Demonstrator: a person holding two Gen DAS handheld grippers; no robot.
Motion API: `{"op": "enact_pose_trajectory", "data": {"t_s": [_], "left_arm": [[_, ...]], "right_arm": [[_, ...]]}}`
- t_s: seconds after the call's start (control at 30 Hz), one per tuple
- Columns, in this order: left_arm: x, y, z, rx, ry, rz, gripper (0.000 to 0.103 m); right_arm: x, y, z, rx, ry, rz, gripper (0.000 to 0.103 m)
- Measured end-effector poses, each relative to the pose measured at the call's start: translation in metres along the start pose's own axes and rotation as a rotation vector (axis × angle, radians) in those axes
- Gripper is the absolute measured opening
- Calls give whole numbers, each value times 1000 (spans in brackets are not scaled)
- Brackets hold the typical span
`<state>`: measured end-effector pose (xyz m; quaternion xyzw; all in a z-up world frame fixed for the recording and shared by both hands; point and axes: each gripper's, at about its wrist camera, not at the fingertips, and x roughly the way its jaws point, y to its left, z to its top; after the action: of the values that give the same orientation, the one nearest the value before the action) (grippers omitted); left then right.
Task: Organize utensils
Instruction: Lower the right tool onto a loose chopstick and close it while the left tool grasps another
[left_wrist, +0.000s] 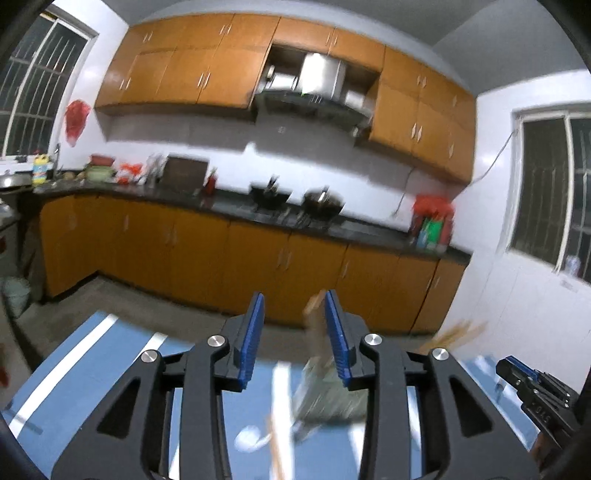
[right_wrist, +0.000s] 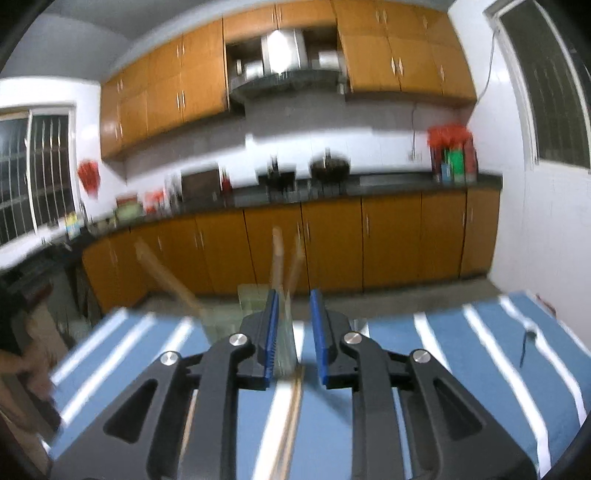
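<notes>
In the left wrist view my left gripper (left_wrist: 294, 301) stands open over a blue striped tablecloth (left_wrist: 92, 354). A blurred wooden handle (left_wrist: 314, 314) rises from a greenish holder (left_wrist: 328, 395) close to the right pad, and the left pad is clear of it. A white spoon (left_wrist: 248, 438) and a wooden stick (left_wrist: 276, 443) lie below. My right gripper (left_wrist: 532, 387) shows at the right edge. In the right wrist view my right gripper (right_wrist: 293, 295) is open around a clear holder (right_wrist: 286, 332) with wooden sticks (right_wrist: 277, 254) standing in it. Chopsticks (right_wrist: 291, 417) lie on the cloth beneath.
Orange base cabinets (left_wrist: 207, 258) and a dark counter with woks (left_wrist: 321, 205) run along the far wall beyond a strip of floor. A person's hand (right_wrist: 29, 369) shows at the left edge. A thin blue item (right_wrist: 524, 347) lies on the cloth at right.
</notes>
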<state>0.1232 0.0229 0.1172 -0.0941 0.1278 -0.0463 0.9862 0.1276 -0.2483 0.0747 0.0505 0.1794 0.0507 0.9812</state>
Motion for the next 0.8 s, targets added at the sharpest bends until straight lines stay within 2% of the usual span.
{"op": "enact_pose_trajectory", "data": {"t_s": [0.07, 0.17, 0.27, 0.43, 0.63, 0.73, 0.8], "left_arm": [[4, 9, -27, 32, 93, 45, 35], [18, 18, -69, 61, 251, 74, 35], [27, 25, -100, 58, 363, 85, 35], [35, 30, -141, 32, 487, 76, 35], [36, 28, -158, 31, 543, 47, 35], [37, 25, -169, 27, 568, 29, 34], [39, 22, -173, 28, 579, 20, 32]], "right_arm": [[17, -3, -31, 5, 119, -2, 19], [44, -3, -78, 11, 296, -5, 19], [62, 3, -115, 7, 413, 4, 19], [74, 8, -141, 48, 492, 30, 19], [84, 10, -146, 34, 524, 19, 18], [86, 13, -149, 17, 535, 9, 10], [85, 13, -149, 3, 527, -11, 9]]}}
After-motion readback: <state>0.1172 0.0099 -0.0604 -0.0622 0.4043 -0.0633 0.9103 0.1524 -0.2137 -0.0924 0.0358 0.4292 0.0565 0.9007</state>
